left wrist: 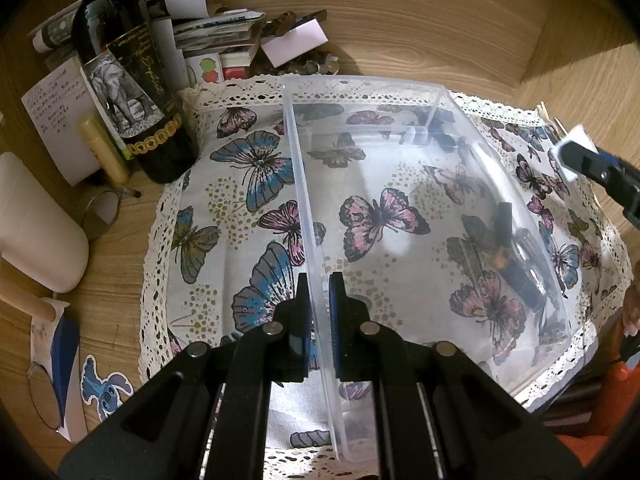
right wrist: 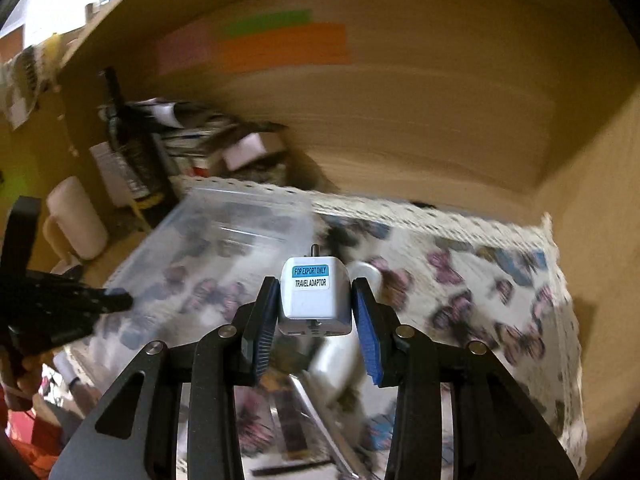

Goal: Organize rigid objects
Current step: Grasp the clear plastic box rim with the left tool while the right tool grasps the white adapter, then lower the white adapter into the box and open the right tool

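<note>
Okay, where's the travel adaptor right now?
In the right wrist view, the travel adaptor is clamped in the right tool, above the butterfly cloth.

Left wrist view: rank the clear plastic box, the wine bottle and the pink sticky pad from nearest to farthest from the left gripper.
1. Clear plastic box: its near wall sits between the left gripper fingers.
2. Wine bottle: farther back on the left, standing off the butterfly cloth.
3. Pink sticky pad: farthest, in the clutter by the back wall.
</note>
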